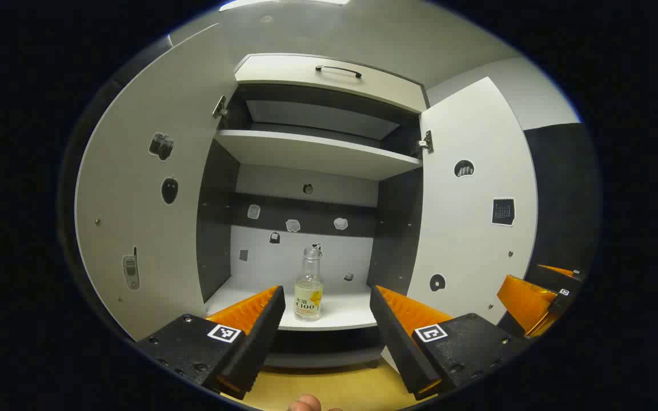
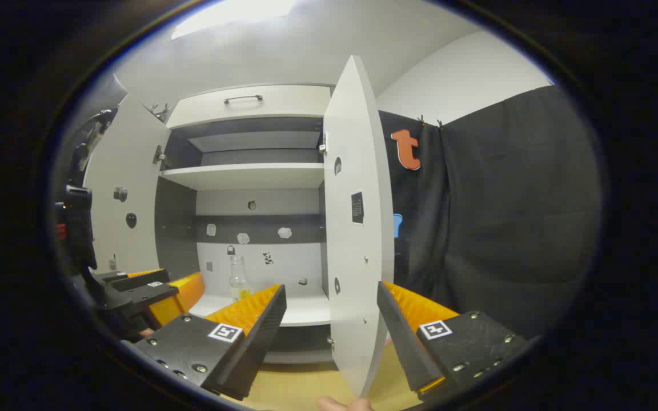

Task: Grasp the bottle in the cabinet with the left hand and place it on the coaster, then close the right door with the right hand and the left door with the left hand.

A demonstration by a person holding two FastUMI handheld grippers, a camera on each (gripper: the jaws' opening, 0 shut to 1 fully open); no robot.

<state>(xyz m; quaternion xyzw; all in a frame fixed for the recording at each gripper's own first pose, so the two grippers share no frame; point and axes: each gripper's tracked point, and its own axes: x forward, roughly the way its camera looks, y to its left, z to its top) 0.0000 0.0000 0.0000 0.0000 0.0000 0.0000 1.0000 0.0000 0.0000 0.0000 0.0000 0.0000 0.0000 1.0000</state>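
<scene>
One bottle (image 1: 308,288) in cabinet (image 1: 317,153); two doors open; both tools gape, empty.

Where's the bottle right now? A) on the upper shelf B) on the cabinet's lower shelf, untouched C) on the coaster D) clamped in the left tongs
B: in the left gripper view the bottle stands upright on the cabinet's lower shelf, seen between the open left tongs, which have not reached it; both doors are open.
</scene>
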